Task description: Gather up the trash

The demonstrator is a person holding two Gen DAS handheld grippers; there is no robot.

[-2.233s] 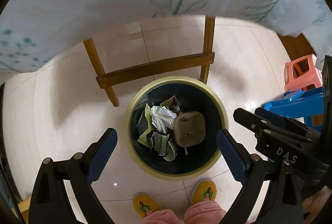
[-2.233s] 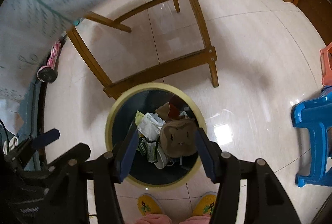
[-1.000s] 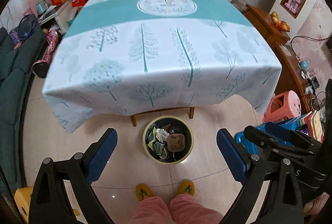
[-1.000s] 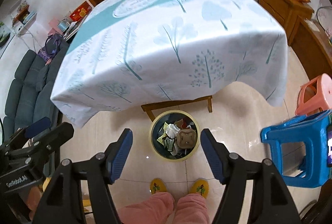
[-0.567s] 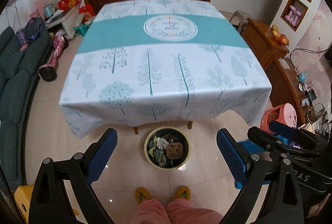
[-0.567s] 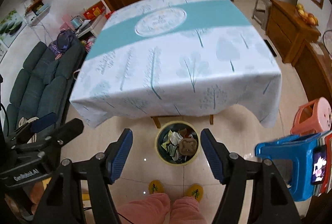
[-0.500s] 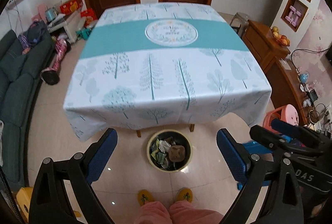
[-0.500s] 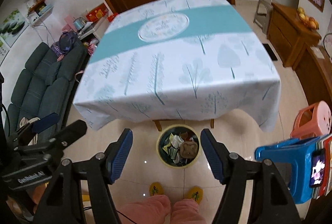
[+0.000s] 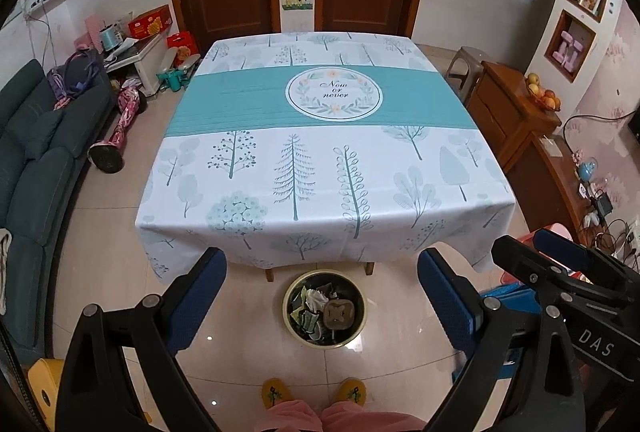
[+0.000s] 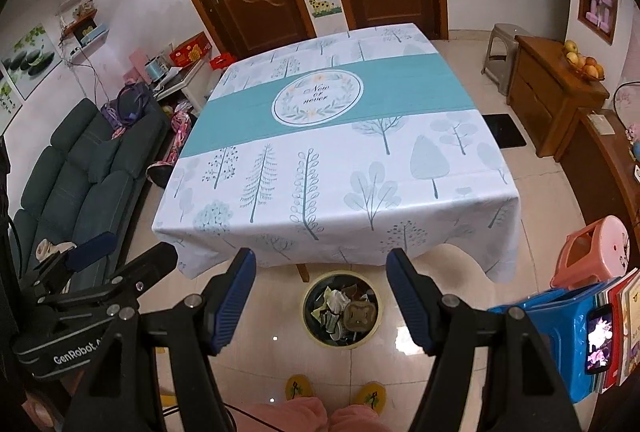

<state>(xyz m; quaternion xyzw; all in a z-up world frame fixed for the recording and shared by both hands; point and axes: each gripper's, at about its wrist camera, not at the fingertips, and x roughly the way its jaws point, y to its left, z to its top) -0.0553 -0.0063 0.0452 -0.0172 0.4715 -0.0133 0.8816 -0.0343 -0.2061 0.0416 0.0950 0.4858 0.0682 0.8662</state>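
1. The tabletop [image 9: 320,160] is taking up most of both views, wearing a white cloth with tree prints and a teal band across it.
2. A dark sofa [image 9: 28,168] is sitting along the left wall, and a wooden cabinet [image 10: 556,92] with fruit on it is standing on the right.
3. A blue stool [image 10: 560,328] and a pink stool [image 10: 592,252] are sitting near the table's right corner.
4. The trash bin [image 9: 324,306] is standing on the tile floor just in front of the table's near edge, stuffed with crumpled paper, wrappers and a brown lid-looking thing.
5. The left hand-held gripper [image 9: 320,304] is hanging with its jaws wide apart, gripping nothing.
6. The right hand-held gripper [image 10: 322,302] is doing the same, jaws spread and empty.
7. Yellow slippers [image 9: 312,390] and pink trouser legs are poking in at the bottom.
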